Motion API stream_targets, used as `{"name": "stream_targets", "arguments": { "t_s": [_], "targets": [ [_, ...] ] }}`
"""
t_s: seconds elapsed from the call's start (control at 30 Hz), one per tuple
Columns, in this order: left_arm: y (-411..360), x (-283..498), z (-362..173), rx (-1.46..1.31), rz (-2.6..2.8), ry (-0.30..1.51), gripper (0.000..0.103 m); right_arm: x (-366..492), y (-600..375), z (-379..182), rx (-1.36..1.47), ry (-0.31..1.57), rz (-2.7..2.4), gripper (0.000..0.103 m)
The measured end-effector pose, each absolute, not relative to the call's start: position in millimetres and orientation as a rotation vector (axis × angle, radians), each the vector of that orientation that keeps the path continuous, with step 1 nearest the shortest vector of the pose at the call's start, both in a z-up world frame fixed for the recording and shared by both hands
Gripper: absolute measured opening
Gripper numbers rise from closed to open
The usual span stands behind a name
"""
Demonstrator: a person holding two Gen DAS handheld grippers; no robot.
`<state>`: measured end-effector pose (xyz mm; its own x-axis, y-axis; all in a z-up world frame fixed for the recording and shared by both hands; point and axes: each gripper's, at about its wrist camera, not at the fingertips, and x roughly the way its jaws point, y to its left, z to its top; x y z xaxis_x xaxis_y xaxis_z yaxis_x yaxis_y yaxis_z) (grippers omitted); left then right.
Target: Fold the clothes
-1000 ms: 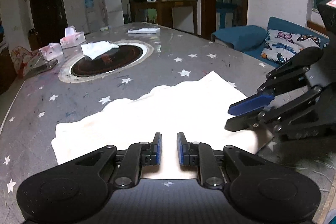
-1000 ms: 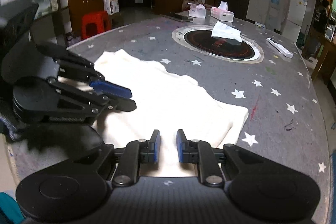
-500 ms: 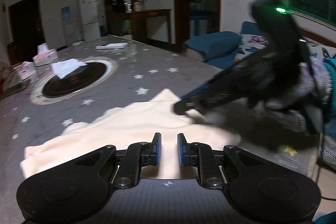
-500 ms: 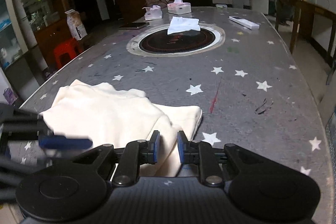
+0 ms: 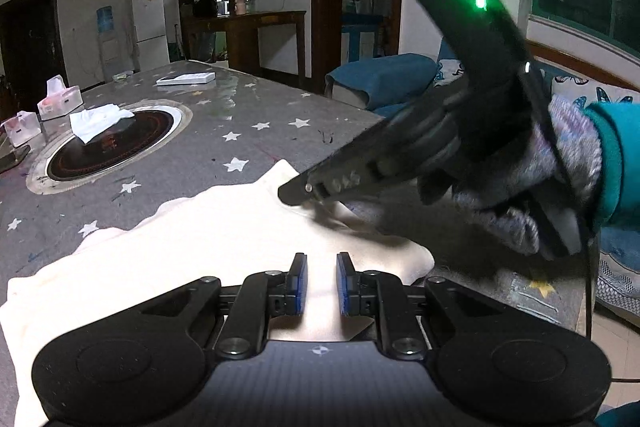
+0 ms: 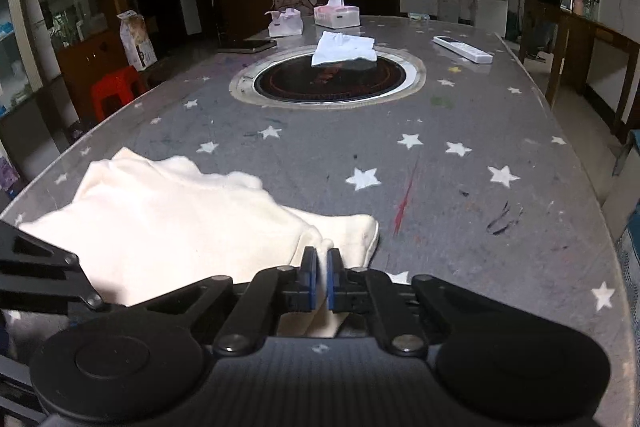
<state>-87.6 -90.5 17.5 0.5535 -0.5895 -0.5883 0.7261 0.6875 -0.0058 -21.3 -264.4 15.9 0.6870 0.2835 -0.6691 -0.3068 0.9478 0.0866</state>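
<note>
A cream garment (image 5: 192, 247) lies partly folded on the grey star-patterned table (image 5: 260, 107). My left gripper (image 5: 321, 281) is open just above its near edge, nothing between its pads. My right gripper (image 6: 322, 277) is shut on a fold of the garment (image 6: 160, 223) at its right corner. In the left wrist view the right gripper (image 5: 296, 191) reaches in from the right with its tip on the cloth, held by a gloved hand. The left gripper's linkage (image 6: 44, 275) shows at the left edge of the right wrist view.
A round black hob (image 6: 328, 79) set in the table carries a white cloth (image 6: 344, 47). Two tissue boxes (image 6: 336, 15), a remote (image 6: 462, 49) and a phone (image 6: 248, 45) lie beyond. The table edge (image 6: 616, 267) is near on the right. A blue sofa (image 5: 380, 79) stands past it.
My right gripper has swung to the garment's right corner and closed on a fold there. The left gripper has stayed open over the near edge.
</note>
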Motion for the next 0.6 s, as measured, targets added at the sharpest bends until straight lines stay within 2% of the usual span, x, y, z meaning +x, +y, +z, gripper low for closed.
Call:
{"name": "stream_targets", "arguments": {
  "t_s": [0.07,0.2,0.43,0.6],
  "targets": [
    [-87,-88,19,0.242,-0.784,0.594,0.019,-21,-265,18,-0.035,0.739,0.328,0.006],
    [-73,-93,27,0.222,-0.754,0.577,0.03,-26,-263,29,-0.05,0.71,0.326,0.007],
    [-29,-98,38,0.188,-0.645,0.559,0.03,-30,-242,43,-0.087,0.661,0.342,0.013],
    [4,-100,39,0.164,-0.548,0.566,0.031,-28,-234,47,-0.102,0.652,0.344,0.013]
  ]
}}
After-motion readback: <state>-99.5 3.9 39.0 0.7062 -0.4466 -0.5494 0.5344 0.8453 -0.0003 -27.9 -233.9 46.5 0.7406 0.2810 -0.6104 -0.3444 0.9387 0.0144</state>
